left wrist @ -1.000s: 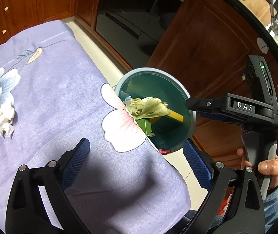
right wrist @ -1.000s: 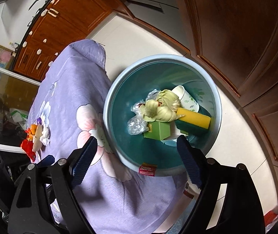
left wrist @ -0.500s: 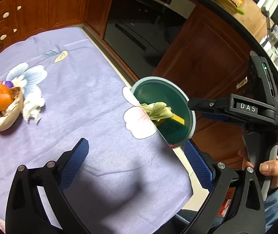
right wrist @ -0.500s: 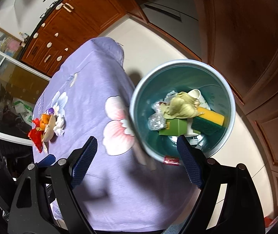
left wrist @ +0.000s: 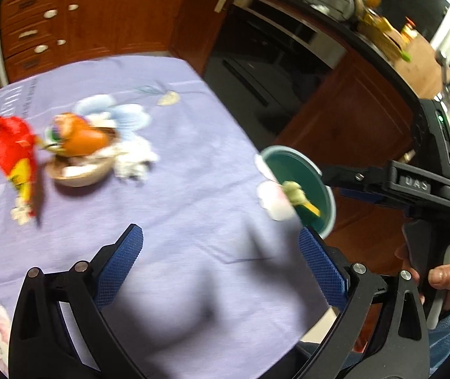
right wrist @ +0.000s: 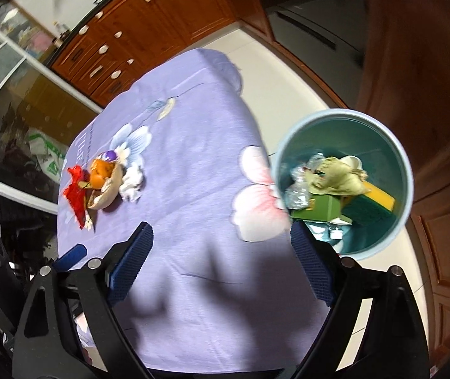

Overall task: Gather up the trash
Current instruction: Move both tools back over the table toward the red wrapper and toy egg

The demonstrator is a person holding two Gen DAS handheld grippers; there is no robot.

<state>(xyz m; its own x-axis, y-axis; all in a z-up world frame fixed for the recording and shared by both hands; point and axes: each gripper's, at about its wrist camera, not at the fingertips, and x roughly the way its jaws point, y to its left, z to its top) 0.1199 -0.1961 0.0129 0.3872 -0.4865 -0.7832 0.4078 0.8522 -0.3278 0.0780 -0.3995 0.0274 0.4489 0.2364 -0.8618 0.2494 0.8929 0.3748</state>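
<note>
so, reading left to right: a red wrapper (right wrist: 75, 191), a shell with orange peel (right wrist: 105, 186) and a crumpled tissue (right wrist: 131, 183) are left in a pile on the purple tablecloth (right wrist: 193, 145). your left gripper (left wrist: 221, 271) is released, nothing between its fingers. your right gripper (right wrist: 221, 268) is empty, jaws opening. the bin (right wrist: 380, 120) on the floor, just beside the table edge, already holds a sponge, carton, cup and rag. roughly half done, judging by that. open cloth lies between you and the pile; the table edge drops off right by the bin.
</note>
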